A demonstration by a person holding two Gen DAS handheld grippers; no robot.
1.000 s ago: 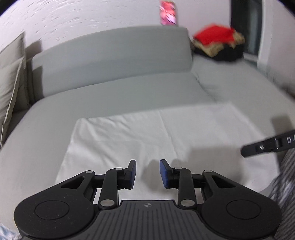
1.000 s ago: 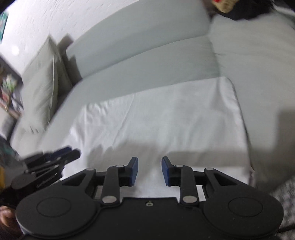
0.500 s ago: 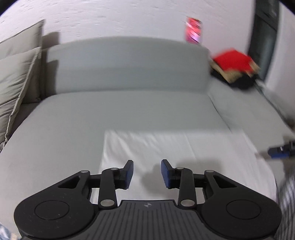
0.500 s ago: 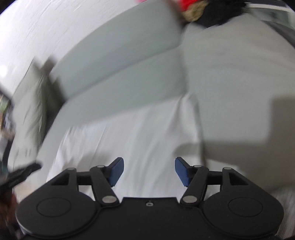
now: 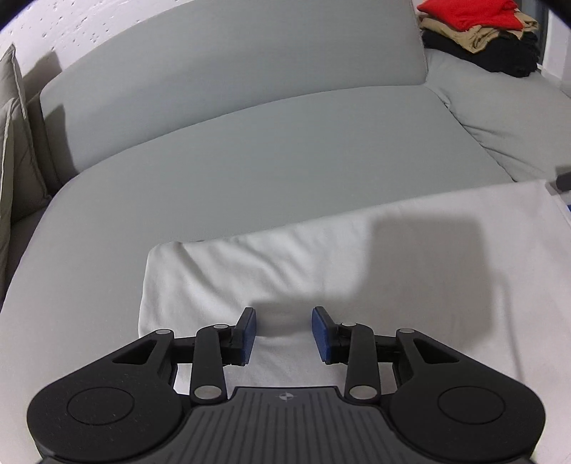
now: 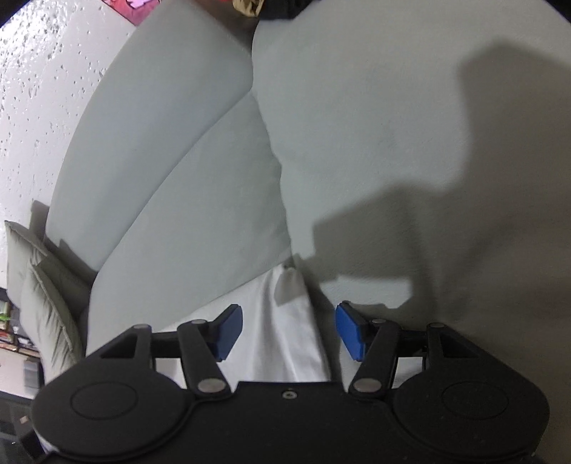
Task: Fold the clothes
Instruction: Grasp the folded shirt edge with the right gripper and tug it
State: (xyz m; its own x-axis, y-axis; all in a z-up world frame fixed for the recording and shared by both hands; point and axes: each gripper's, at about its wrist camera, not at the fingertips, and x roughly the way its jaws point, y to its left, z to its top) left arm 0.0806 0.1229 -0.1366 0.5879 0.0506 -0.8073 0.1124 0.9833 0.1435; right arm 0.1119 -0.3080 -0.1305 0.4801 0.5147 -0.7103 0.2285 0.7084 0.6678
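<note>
**A:** Nearest the lens, left view: left tool (image 5: pixel 283 333) is spread, blue pads empty, low over the near-left part of the white garment (image 5: pixel 357 271). Half a second ago it sat higher and the cloth showed a wider flat panel; now the left end looks rounded and doubled, with soft wrinkles.

**B:** Right side?

**A:** Right tool (image 6: pixel 289 330) is spread wider than a second ago, straddling the garment's right edge (image 6: pixel 285 321) without pinching it. Both tools have gone out to opposite ends.

**B:** Reading for the task?

**A:** Judgement only: the cloth lies as a long band across the grey sofa seat (image 5: pixel 267 171), so another fold or a smoothing pass would both fit. Grip not closed on either side.

**B:** Further back?

**A:** Backrest (image 5: pixel 232 60), then a stack of folded clothes (image 5: pixel 478 32), red on top, at the far right corner.
</note>
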